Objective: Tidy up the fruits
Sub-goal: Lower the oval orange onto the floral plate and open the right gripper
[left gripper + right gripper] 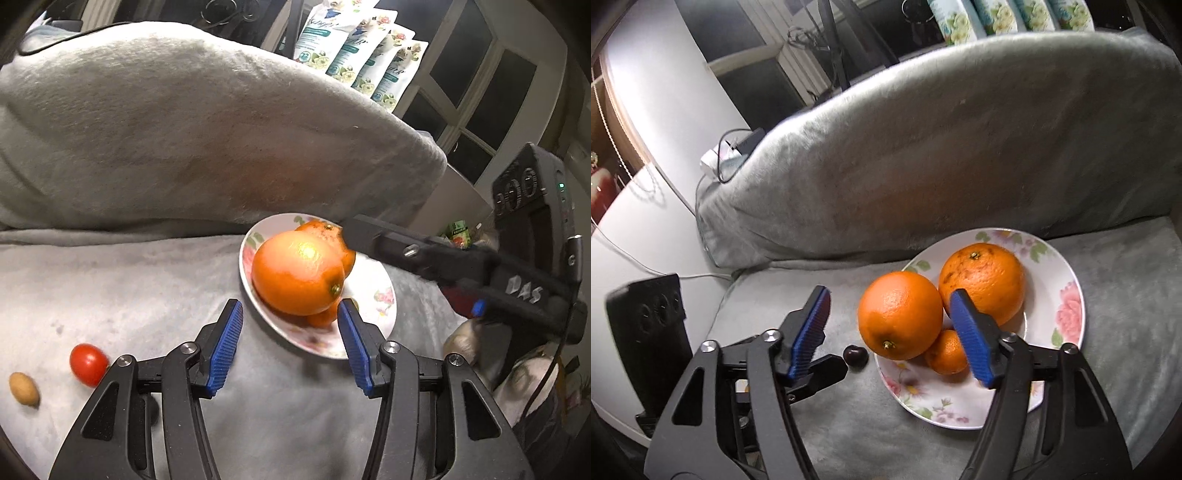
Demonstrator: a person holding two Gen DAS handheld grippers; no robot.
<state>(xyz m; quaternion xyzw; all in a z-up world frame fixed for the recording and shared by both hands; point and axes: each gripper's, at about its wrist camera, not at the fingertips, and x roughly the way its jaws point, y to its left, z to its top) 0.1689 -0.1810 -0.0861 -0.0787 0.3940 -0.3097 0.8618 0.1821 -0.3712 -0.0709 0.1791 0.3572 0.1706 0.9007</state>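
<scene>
Both tongs hang released: the left tongs (pixel 290 341) at the lower centre before the plate (pixel 380 295) of oranges (pixel 295 277), the right tongs (pixel 890 332) likewise empty.

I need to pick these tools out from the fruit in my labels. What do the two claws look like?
Both the left claw and the right claw have black angular linkage arms with silver round pivot bolts and blue ribbed pads. The right one's black body bears white hand-written letters and a small green light.
</scene>
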